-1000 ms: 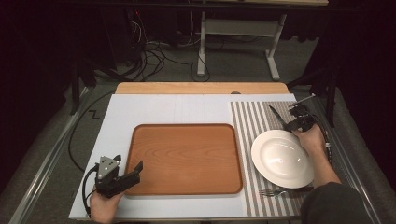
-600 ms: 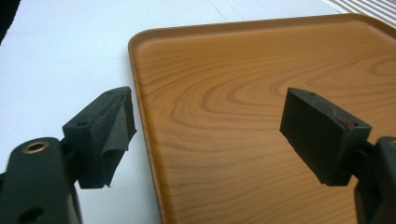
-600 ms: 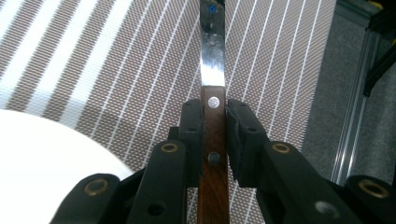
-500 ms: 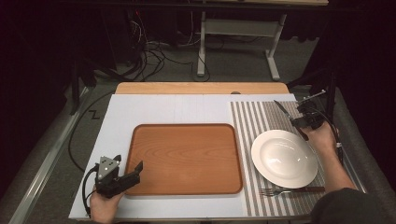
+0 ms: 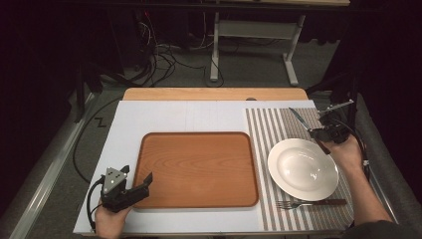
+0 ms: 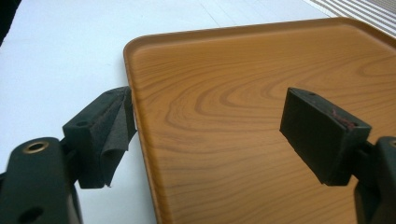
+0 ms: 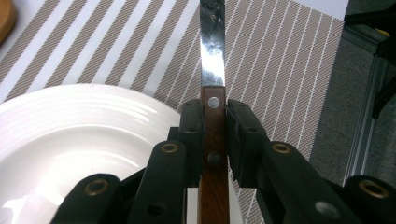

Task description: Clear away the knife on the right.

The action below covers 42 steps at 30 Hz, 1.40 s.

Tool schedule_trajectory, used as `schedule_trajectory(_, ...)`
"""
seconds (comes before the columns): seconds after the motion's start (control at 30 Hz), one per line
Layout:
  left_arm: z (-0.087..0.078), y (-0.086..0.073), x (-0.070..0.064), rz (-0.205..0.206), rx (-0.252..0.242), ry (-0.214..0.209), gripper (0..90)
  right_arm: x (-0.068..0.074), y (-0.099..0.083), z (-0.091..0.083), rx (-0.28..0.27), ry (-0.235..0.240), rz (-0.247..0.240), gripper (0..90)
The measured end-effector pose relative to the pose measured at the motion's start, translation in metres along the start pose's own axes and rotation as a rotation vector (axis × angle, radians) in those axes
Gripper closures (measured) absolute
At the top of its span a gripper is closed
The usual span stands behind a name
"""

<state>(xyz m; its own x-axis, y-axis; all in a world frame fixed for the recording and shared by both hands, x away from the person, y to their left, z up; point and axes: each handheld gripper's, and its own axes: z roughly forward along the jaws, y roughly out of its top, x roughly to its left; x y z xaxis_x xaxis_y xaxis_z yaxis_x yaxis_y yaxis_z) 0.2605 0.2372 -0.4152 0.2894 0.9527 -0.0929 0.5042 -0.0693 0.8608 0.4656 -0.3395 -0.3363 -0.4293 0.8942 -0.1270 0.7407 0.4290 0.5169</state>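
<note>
**Q:** What has changed at the place setting in the last second?

**A:** The right gripper [image 5: 324, 133], clamped on the wooden handle of a knife [image 5: 299, 118], has carried it from above the plate's [image 5: 302, 169] far edge out toward the plate's far-right side. The blade now points away from the plate, over the striped placemat [image 5: 263, 149]. In the right gripper view the jaws pinch the knife's [image 7: 212, 70] handle squarely at its rivets, with the plate's [image 7: 70, 135] rim just to the left of them.

**Q:** And the other hand?

**A:** No change. The left gripper [image 5: 130, 188] sits well left of the plate, at the near-left corner of the wooden tray [image 5: 196, 169]. Its jaws stand wide apart and hold nothing; in the left gripper view they straddle the tray's [image 6: 233, 116] rim, one pad over the white table [image 6: 60, 56], the other above the tray's floor.

**Q:** What does the shift mean for the job?

**A:** It reads as the knife being brought round to the plate's right side. A fork [image 5: 311, 202] already lies on the placemat just near of the plate. The knife appears to be held clear of the mat, so the placing looks unfinished: it probably needs lowering beside the plate before release.
</note>
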Motion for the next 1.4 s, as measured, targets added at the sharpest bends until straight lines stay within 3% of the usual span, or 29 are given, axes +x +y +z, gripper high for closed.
schedule_trajectory(0.47, 0.001, 0.000, -0.001, 0.004, 0.003, -0.004, 19.0, 0.024, -0.004, -0.017, -0.015, 0.055, -0.048, 77.8)
schedule_trajectory(1.4, 0.000, 0.000, -0.002, 0.004, 0.002, -0.008, 19.2, 0.056, -0.019, -0.032, -0.053, 0.172, -0.076, 77.8)
